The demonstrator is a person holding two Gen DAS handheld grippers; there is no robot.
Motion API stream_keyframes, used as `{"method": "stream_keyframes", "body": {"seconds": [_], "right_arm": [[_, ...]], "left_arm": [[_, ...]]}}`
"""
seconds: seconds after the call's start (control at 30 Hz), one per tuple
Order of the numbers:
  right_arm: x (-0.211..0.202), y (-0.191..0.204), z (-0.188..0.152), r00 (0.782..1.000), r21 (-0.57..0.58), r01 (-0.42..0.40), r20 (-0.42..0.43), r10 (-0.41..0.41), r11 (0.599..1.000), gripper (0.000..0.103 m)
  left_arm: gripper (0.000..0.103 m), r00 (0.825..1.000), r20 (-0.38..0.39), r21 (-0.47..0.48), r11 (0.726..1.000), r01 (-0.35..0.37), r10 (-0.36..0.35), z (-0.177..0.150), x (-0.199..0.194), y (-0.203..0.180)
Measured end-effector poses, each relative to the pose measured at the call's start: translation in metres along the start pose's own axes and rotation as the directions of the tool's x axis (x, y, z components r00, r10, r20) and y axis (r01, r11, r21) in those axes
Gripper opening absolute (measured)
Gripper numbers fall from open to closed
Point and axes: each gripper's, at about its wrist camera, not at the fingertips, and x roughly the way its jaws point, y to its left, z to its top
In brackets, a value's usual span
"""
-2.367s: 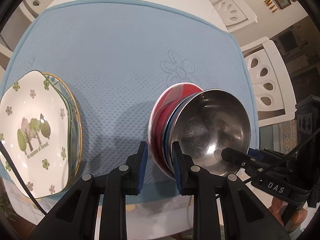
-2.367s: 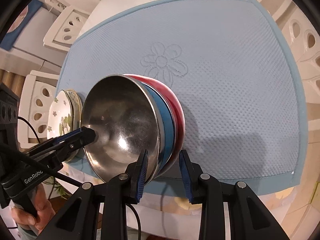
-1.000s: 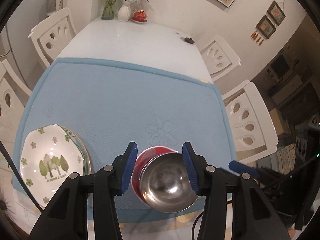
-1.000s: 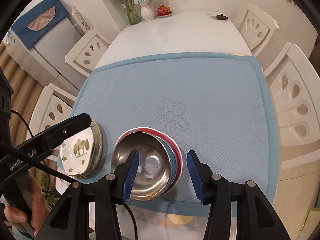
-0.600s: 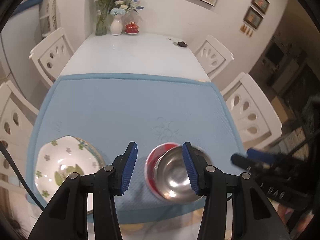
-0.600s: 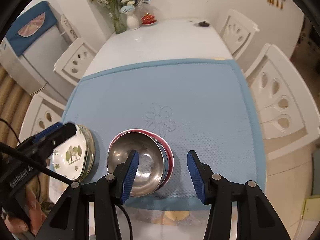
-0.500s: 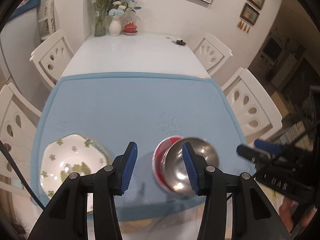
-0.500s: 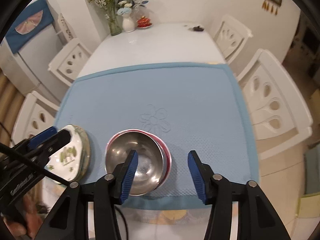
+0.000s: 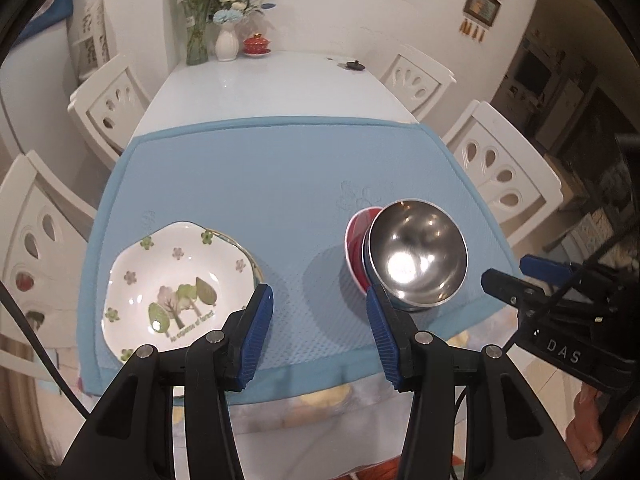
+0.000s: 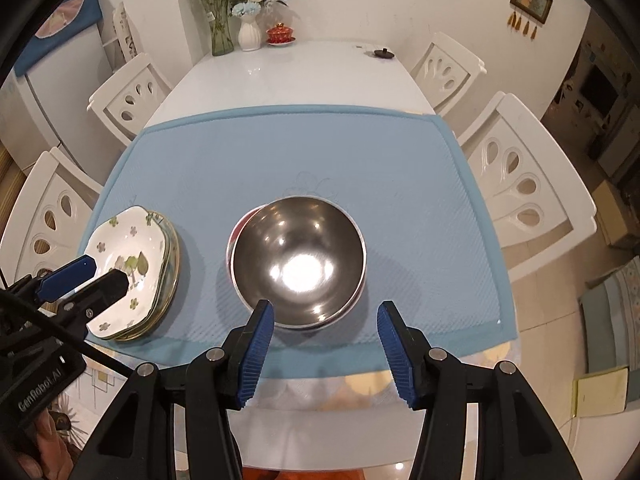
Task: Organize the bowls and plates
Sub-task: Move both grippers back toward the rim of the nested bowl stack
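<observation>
A steel bowl (image 10: 298, 264) sits nested on top of a blue bowl and a red bowl (image 9: 355, 232) on the blue mat (image 10: 392, 168), near its front edge. Left of them lies a stack of plates (image 9: 172, 284); the top one is white with green trees and flowers. My right gripper (image 10: 325, 316) hangs open above the mat's front edge, just in front of the bowls, with nothing between its fingers. My left gripper (image 9: 319, 300) is open too, over the bare mat between plates and bowls. Each gripper also shows at the edge of the other's view.
The mat covers the near half of a long white table (image 9: 272, 80). White chairs (image 10: 524, 184) stand along both sides. Vases with flowers (image 10: 222, 20), a red lidded cup (image 10: 281, 34) and a small black object (image 10: 383, 53) stand at the far end.
Both grippers have drawn back and up from the stacked bowls, which now look smaller. The left gripper's view has swung so the plates lie left and the bowls right.
</observation>
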Motion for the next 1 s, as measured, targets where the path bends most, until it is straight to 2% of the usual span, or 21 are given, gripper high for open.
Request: {"method": "stream_keyframes", "body": {"seconds": [0.2,0.77,1.0], "right_arm": [[-0.008,0.011,-0.008,1.0,0.004,0.009,0.012,-0.009,1.0,0.052],[-0.01,0.031,-0.01,1.0,-0.044,0.01,0.01,-0.01,0.999,0.052],[-0.009,0.027,-0.011,1.0,-0.045,-0.004,0.01,0.004,0.999,0.052]], "left_arm": [[0.046,1.0,0.013,0.066,0.998,-0.016,0.015,-0.007,-0.005,-0.005],[0.046,1.0,0.02,0.048,0.999,-0.018,0.017,-0.012,-0.011,0.002],[0.046,1.0,0.006,0.052,0.998,-0.02,0.02,-0.011,-0.006,-0.006]]}}
